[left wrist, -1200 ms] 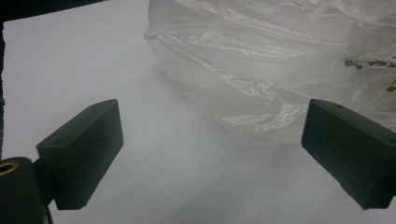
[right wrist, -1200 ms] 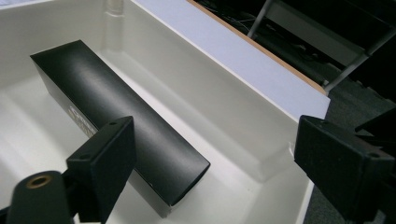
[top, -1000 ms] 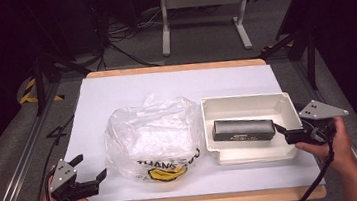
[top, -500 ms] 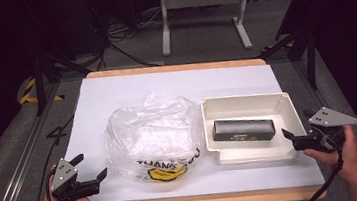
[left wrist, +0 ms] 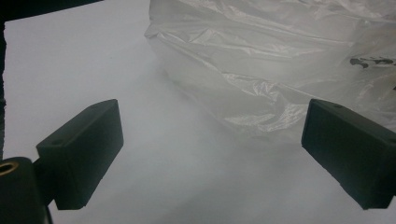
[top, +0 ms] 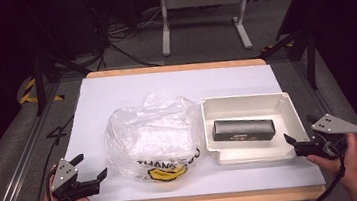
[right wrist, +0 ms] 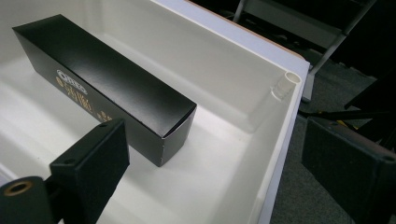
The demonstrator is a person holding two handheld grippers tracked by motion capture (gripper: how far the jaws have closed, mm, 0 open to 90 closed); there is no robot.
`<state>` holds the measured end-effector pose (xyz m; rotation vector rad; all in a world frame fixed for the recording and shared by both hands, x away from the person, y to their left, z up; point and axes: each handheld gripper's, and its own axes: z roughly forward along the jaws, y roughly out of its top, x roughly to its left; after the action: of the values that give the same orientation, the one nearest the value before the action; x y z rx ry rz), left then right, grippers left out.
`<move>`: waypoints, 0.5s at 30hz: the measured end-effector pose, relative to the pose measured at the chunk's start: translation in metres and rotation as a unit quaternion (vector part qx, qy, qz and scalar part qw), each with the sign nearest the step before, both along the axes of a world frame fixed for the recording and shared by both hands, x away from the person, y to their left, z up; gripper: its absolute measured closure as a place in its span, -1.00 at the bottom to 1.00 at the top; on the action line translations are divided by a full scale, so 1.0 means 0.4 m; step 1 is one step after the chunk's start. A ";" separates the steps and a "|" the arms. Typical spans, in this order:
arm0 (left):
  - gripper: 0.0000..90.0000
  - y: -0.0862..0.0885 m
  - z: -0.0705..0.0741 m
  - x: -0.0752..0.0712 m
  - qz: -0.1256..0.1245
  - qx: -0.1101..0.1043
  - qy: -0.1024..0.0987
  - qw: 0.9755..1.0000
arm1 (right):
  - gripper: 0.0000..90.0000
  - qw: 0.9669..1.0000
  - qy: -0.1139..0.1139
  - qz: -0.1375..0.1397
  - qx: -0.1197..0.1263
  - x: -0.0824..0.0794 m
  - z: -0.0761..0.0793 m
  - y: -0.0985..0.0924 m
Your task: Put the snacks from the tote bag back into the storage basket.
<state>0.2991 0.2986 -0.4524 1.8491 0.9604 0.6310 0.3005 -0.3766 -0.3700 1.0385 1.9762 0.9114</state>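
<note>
The black box point(top: 243, 130) was seen lying lengthwise across the white tray point(top: 247, 104), just left of the empty, just-widened right gripper point(top: 291, 141), nearer than the open left gripper point(top: 92, 168).

Box point(top: 243, 130) in tray point(top: 247, 104); bag point(top: 152, 136) just left of tray, on table point(top: 115, 87).

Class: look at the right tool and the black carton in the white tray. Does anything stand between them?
Yes: the white plastic tray's right wall stands between the open right tool and the long black cardboard carton; above the wall the way is clear.
</note>
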 end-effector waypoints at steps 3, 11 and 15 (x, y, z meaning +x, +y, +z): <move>-0.86 -0.001 0.000 0.001 -0.001 0.001 0.000 1.000 | -0.80 1.000 -0.012 0.002 0.004 -0.011 -0.015 -0.003; -0.86 0.002 -0.002 0.002 0.000 -0.001 0.000 1.000 | -0.83 0.999 -0.033 -0.012 0.020 -0.033 -0.057 -0.014; -0.86 0.004 -0.005 0.005 0.000 -0.004 0.002 1.000 | -0.84 0.998 -0.039 -0.013 0.036 -0.047 -0.083 -0.023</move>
<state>0.3012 0.3004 -0.4542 1.8427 0.9645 0.6240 0.2817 -0.3859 -0.4031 1.0513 1.8722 1.0008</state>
